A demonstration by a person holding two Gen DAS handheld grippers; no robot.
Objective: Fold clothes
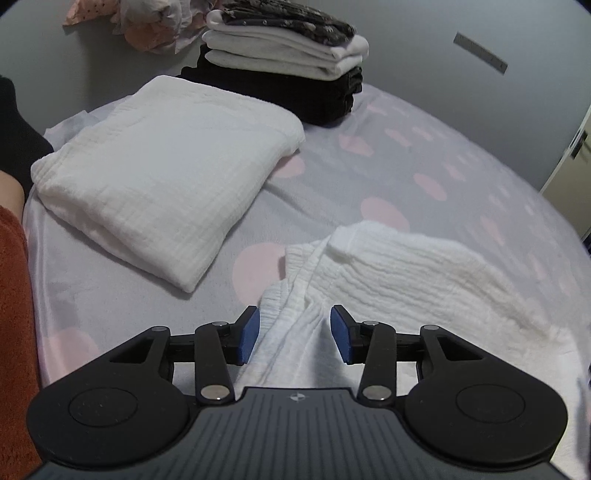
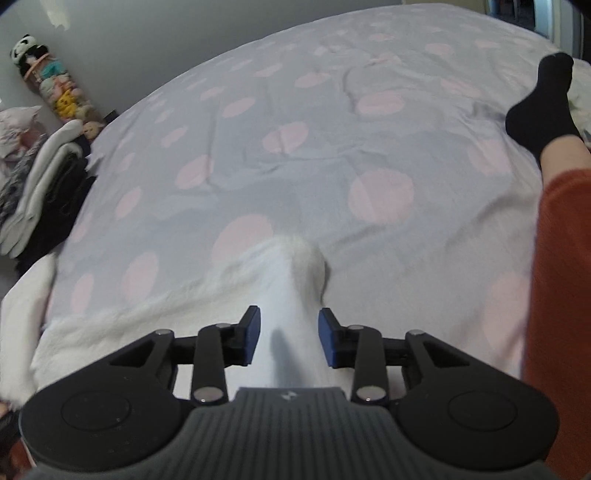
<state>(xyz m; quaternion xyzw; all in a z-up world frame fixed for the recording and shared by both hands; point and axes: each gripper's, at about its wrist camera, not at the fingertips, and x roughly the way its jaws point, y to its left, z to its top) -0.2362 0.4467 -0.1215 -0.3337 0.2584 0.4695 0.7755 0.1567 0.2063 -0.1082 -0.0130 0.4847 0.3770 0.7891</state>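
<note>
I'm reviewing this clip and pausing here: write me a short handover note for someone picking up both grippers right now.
Left gripper: jaws apart around a bunched ridge of the white garment; grip unclear.
Right gripper: jaws apart around another fold of the same garment; grip unclear.
Done: one folded white piece lies on the bedspread; a folded stack sits behind it.
Left: fold this garment; the crumpled pile by the wall is untouched.
</note>
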